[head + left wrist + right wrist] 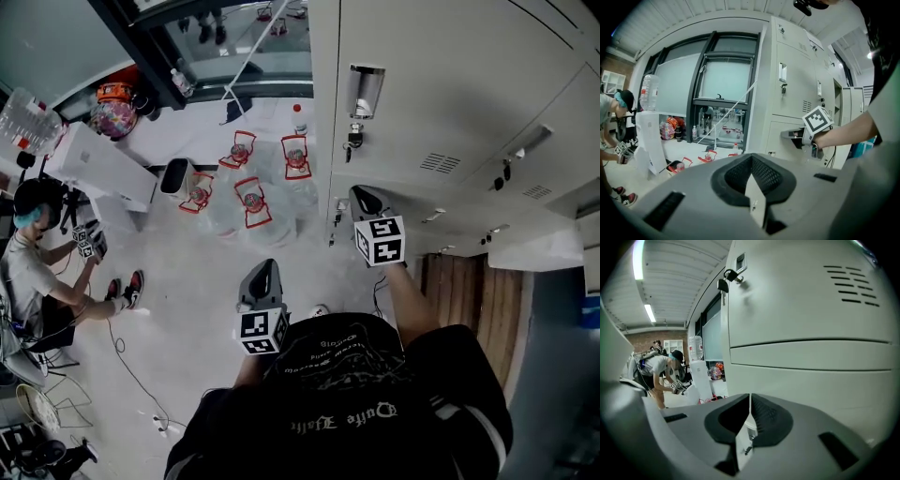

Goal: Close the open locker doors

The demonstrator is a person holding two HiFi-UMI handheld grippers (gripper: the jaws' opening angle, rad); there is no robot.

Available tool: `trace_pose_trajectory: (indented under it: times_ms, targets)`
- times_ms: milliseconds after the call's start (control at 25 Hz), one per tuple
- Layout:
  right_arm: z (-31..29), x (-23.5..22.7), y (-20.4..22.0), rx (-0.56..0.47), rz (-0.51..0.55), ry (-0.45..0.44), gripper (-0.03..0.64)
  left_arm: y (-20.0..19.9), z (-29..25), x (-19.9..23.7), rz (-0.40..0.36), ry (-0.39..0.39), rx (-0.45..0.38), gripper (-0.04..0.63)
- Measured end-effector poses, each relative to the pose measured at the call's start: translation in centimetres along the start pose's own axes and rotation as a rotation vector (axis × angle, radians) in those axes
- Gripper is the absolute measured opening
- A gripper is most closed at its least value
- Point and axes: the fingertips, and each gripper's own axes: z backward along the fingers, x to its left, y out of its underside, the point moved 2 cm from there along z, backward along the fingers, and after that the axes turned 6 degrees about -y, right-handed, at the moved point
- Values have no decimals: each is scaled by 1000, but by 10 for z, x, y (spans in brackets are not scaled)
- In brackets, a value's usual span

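Open locker door point(534, 251): stands swung out from the locker bank at about 3 o'clock of the right gripper point(362, 194) in the head view, well apart from it; long axis upright (hinge side not discernible). The right gripper is the nearer; the left gripper point(266, 266) hangs back at 7 o'clock of it. Both sets of jaws are closed together with nothing between them. The right gripper faces a closed locker front point(806, 310) at close range; contact cannot be confirmed. Surfaces: smooth, pale painted sheet metal in flat panels, with louvred vent slots point(848, 284) and a hanging key point(723, 285) at 11 o'clock. Judgement: a push on the door's free edge should swing it shut.
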Motion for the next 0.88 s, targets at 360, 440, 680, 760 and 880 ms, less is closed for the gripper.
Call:
trace_pose_trajectory:
  times_ms: [360, 440, 680, 760, 880]
  targets:
    - [101, 1, -11, -108, -55, 117, 11, 1, -33, -75, -85, 355, 25, 8]
    - [132, -8, -16, -147, -66, 172, 11, 4, -38, -94, -102, 421, 36, 8]
    - [251, -52, -28, -284, -138, 408, 15, 4, -42, -159, -147, 600, 33, 8]
    - [296, -68, -22, -287, -136, 499, 43, 6, -40, -186, -166, 673, 30, 8]
    - [356, -99, -4, -279, -164, 591, 92, 11, -35, -222, -186, 735, 43, 8]
